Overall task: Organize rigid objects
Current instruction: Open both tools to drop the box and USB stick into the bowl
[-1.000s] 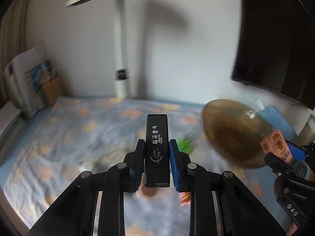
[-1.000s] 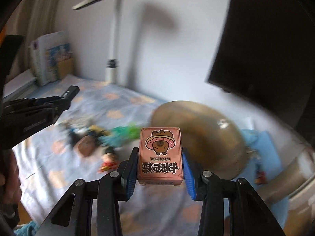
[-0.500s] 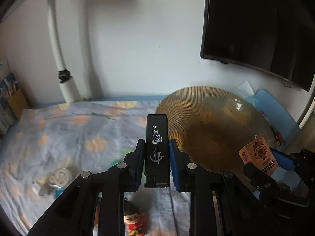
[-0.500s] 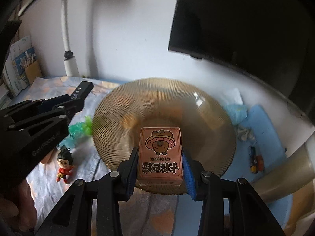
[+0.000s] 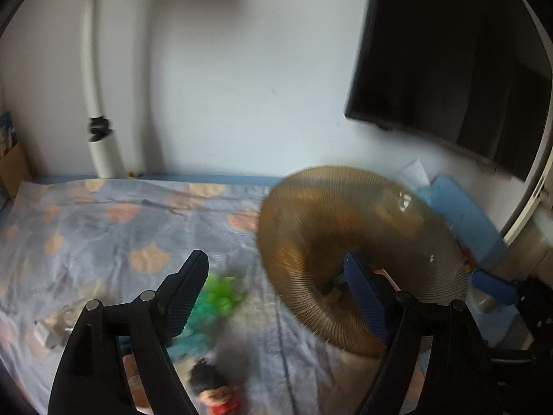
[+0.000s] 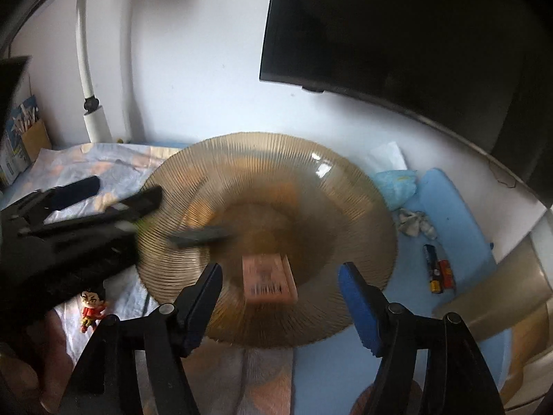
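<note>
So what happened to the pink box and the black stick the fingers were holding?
Both were let go. The jaws of the left gripper and right gripper have just been opening; the pink box and black stick now show inside the amber bowl. The bowl stayed put.

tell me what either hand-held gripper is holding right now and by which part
Nothing. Both jaws have just opened: the pink box and the black stick are in the amber ribbed bowl, clear of the pads.

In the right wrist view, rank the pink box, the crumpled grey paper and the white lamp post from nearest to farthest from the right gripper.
1. Pink box: between the open fingers of the right gripper, in the amber bowl.
2. Crumpled grey paper: right of the bowl.
3. White lamp post: far left, against the wall.
</note>
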